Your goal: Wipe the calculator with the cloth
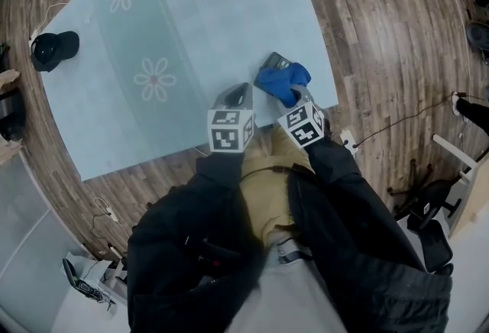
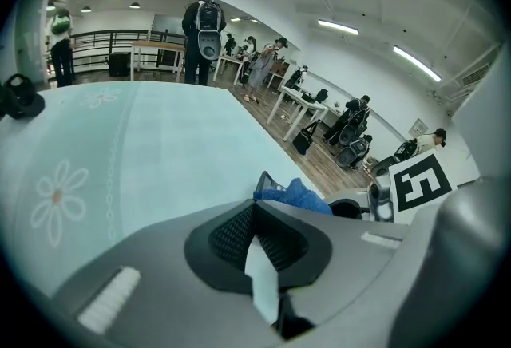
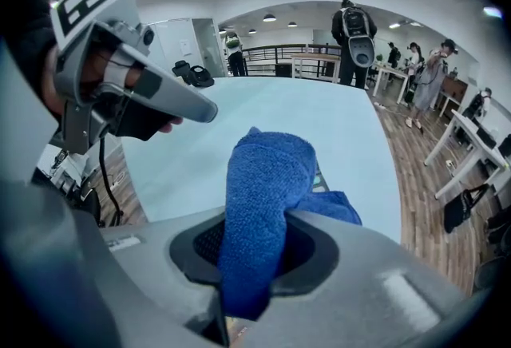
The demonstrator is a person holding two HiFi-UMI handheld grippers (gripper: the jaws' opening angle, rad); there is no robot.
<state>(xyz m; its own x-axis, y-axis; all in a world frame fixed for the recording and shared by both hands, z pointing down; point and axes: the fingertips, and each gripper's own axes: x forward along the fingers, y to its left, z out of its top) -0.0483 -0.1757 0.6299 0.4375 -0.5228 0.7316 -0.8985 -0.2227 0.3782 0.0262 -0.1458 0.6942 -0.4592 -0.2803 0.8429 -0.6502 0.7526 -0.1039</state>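
Hiding most of the calculator (image 1: 275, 61), the cloth (image 1: 283, 82) hangs from right gripper (image 3: 251, 255).

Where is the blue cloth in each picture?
Head view: blue cloth right of centre, held by the right tool.
Left gripper view: low, right of centre, beyond the left tool.
Right gripper view: centre, clamped between the jaws.
Shared landmark: the light blue table.

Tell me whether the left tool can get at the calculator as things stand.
Probably yes: the left tool sits close beside the calculator with only bare table between them. The blue cloth, clamped in the right tool, covers much of it, so only its uncovered end looks open.
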